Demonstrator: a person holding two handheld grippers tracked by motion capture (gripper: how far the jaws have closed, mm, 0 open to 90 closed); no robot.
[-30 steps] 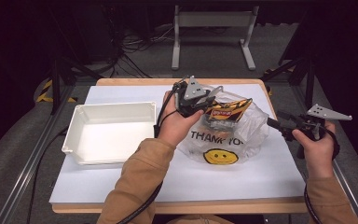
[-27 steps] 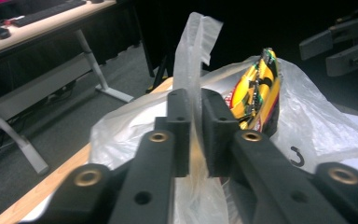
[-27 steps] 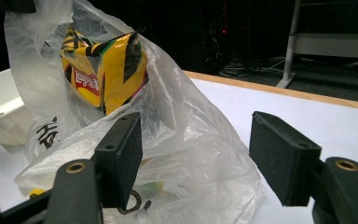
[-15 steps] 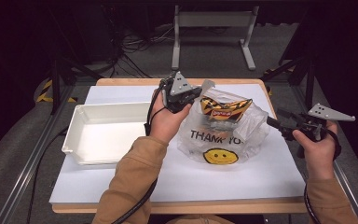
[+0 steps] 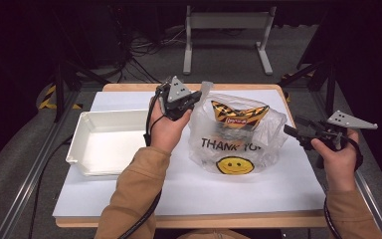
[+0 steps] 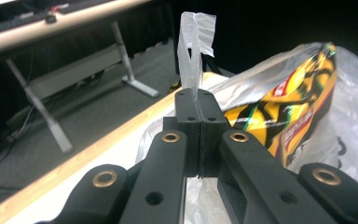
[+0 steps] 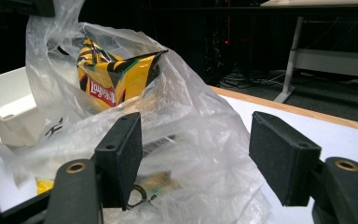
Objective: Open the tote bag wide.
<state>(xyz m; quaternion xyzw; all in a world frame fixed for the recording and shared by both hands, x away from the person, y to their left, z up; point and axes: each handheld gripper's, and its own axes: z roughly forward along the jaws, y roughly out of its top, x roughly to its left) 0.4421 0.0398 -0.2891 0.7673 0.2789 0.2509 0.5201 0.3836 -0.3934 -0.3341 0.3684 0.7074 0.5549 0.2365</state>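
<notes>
Left gripper [image 5: 191, 98] has its jaws clamped on the bag [image 5: 238, 149] handle; right gripper [image 5: 298, 133] gapes wide, empty. Grab the far handle, spread gently.

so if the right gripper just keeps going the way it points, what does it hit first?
Most likely the clear plastic bag: the right gripper is open, pointing at the bag's side, with the chip packet deeper inside. The gap to the bag is hard to judge.
</notes>
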